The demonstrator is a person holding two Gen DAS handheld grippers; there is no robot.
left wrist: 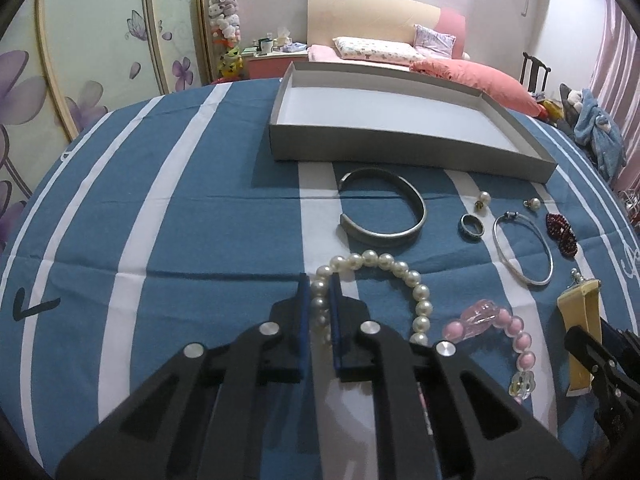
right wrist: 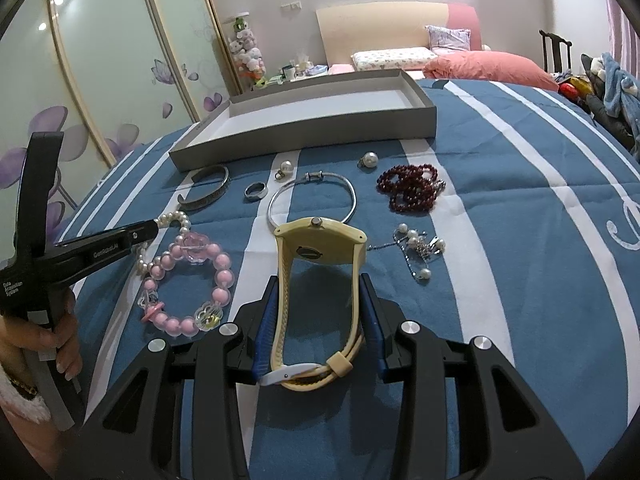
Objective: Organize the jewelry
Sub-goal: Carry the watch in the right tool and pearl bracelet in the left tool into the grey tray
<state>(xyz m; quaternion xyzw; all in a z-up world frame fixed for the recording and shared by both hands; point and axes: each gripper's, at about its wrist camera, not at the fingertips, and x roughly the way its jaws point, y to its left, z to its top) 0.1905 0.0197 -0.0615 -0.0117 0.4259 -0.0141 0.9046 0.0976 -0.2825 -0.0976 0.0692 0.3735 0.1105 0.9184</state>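
While the blue-and-white striped cloth [left wrist: 192, 216] spreads under everything, the grey box [left wrist: 400, 148] sits open at the far side, white inside, nothing in it that I can see. Down to the grippers: the left gripper [left wrist: 319, 284] has its blue-padded fingers drawn narrow around a run of the pearl bracelet [left wrist: 400, 268], pearls right between the pads, pinching it against the cloth; from the right camera you see that same tool reaching in from the left onto the pearls. The right gripper [right wrist: 319, 292] straddles the cream watch [right wrist: 320, 272], which stands on edge with its strap looped back toward the camera; the left finger looks to be touching the strap, but whether the right finger presses it I cannot tell. Just beside the pearls lies the pink bead bracelet [right wrist: 188, 280], overlapping them at one edge. Nearer the box, the wide silver cuff [left wrist: 384, 208]; to its right the thin silver bangle [right wrist: 312, 200], then the dark red bead strand [right wrist: 408, 188]. Smaller still: a pearl-and-chain cluster [right wrist: 420, 248], the silver ring [right wrist: 255, 191], and two pearl earrings [right wrist: 369, 159] apart from each other, just in front of the box.
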